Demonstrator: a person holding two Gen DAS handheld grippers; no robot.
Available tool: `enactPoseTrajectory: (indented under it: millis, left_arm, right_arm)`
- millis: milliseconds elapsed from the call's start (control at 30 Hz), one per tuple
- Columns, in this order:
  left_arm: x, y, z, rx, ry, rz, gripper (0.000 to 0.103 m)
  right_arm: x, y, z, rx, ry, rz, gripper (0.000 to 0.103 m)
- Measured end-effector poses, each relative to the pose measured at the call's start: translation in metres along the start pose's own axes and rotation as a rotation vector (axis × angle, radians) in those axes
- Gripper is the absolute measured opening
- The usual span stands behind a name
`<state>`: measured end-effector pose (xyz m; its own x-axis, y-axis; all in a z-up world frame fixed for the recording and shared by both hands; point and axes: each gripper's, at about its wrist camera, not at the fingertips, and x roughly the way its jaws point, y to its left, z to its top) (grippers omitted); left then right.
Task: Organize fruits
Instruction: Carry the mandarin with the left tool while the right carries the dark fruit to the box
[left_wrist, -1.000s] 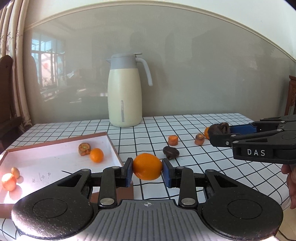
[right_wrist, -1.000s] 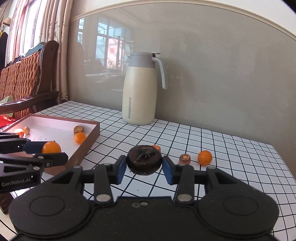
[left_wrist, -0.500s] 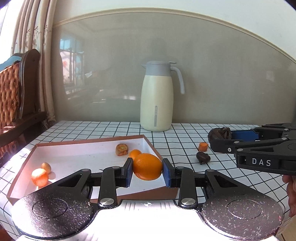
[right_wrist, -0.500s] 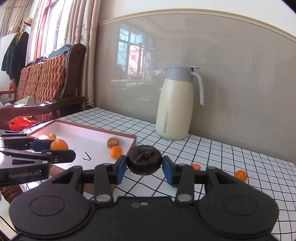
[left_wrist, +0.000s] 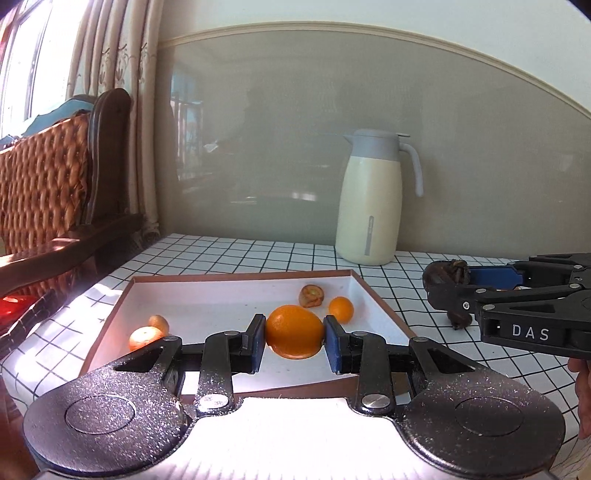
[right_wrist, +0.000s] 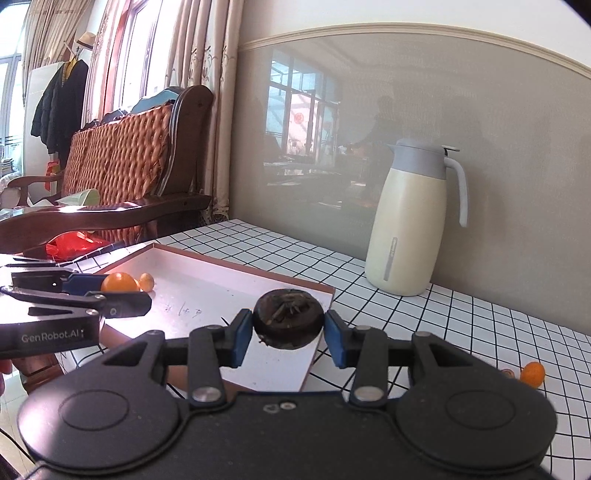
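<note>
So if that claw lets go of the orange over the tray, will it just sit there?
Probably not at once: the orange looks round and smooth, so it may roll. The tray has raised walls that should stop it. It might nudge the small fruits already lying inside.

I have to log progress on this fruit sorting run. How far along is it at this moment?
Partly done. Four small fruits already lie in the tray. In hand: the left gripper holds an orange over the tray, and the right gripper holds a dark fruit near the tray's edge; neither is released yet. Left: at least one small orange fruit and another dark fruit remain on the tablecloth.
</note>
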<state>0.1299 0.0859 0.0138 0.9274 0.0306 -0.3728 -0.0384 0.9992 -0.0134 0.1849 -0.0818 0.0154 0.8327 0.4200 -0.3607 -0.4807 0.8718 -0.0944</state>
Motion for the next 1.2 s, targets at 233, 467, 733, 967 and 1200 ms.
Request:
enactPoseTrajectory:
  millis: [233, 467, 733, 967, 1200]
  left_arm:
    - [-0.004, 0.029, -0.004, -0.024, 0.004, 0.062, 0.034]
    - [0.000, 0.059, -0.007, -0.042, 0.012, 0.140, 0.034]
    - [0.013, 0.087, -0.011, -0.059, 0.033, 0.209, 0.034]
    - [0.025, 0.093, -0.013, -0.057, 0.051, 0.224, 0.034]
    - [0.035, 0.096, -0.015, -0.063, 0.065, 0.222, 0.034]
  right_arm:
    - [0.011, 0.018, 0.007, -0.005, -0.022, 0.032, 0.034]
    - [0.022, 0.028, 0.013, -0.003, -0.040, 0.042, 0.034]
    - [0.037, 0.024, 0.016, 0.021, -0.043, 0.018, 0.034]
    - [0.051, 0.023, 0.012, 0.034, -0.017, 0.004, 0.034]
    - [0.061, 0.014, 0.007, 0.052, 0.010, -0.014, 0.034]
